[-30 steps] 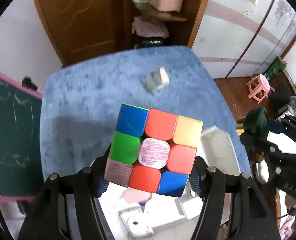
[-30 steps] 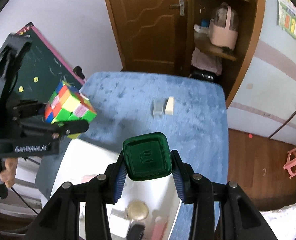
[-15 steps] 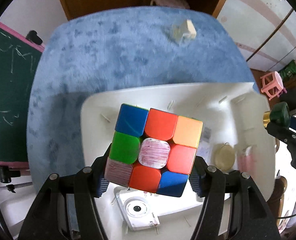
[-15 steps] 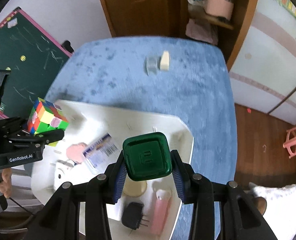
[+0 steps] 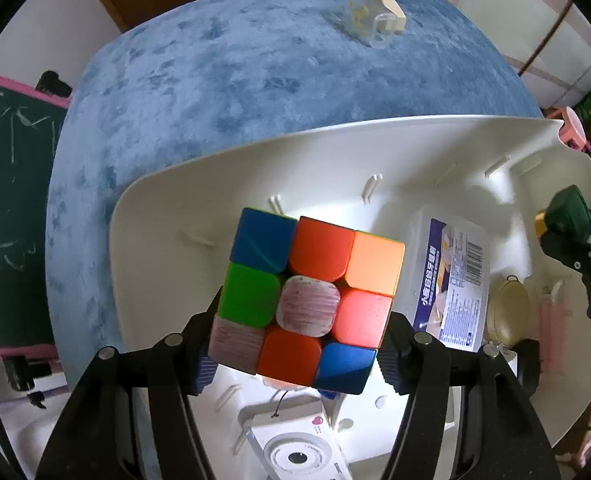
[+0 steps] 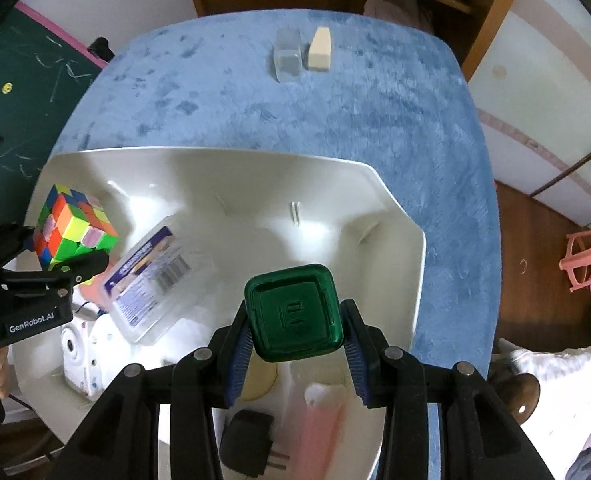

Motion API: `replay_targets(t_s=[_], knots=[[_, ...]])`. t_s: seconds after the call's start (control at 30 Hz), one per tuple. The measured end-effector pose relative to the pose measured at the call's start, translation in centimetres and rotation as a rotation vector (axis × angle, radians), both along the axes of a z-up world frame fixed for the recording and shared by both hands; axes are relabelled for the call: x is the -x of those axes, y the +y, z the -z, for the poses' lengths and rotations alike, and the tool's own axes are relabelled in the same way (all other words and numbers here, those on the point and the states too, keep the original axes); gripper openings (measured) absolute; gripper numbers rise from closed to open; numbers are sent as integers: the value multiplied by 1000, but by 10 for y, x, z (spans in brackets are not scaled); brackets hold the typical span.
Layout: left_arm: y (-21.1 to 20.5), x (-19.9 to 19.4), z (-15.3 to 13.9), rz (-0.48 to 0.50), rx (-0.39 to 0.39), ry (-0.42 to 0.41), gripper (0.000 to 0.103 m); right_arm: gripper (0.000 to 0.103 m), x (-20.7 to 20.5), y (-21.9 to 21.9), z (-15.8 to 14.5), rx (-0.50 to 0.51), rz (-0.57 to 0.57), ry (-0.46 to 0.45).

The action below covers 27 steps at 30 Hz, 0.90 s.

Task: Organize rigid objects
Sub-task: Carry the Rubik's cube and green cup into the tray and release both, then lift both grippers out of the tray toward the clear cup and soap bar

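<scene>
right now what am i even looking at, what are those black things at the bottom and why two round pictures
No robot here: a person holds a pair of black tongs in each hand, and a wide-angle camera on each looks forward along its two fingers. That gives two round pictures, one per hand.

In the left-hand view, the left tongs are shut on a colourful puzzle cube. In the right-hand view, the right tongs are shut on a dark green square-capped object.

Both hang over a white bin on a blue fuzzy cloth. In the bin lie a clear labelled plastic box, a white toy-like camera, a black plug and a pink tube. Farther back on the cloth sit a small clear block and a cream wedge, side by side.
</scene>
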<state>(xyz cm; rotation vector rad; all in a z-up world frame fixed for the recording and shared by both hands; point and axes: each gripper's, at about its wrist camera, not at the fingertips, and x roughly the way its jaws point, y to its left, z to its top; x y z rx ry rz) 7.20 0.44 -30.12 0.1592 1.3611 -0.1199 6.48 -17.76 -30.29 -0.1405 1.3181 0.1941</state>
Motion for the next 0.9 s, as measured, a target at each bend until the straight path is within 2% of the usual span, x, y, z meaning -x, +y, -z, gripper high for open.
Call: replay_targets(t_s=[0.27,0.47,0.53,0.6,0.9], knots=[[-6,-1,2,34,-62,-14,67,42,-11,13,9,40,-27,5],[-12,0,-3,46,-46,-15,72,44,-11,19,8,61,-47,6],[-14,1,-8,46,-46,-23,75,54,-10,19,5,59,-49,-4],[-16,1,-13,45,-35,-29,76,58,-8,19,0,53,-48,-19],[-18,0,-49,32,24,-38,76,58,3,16,-23,39,-67,-54]])
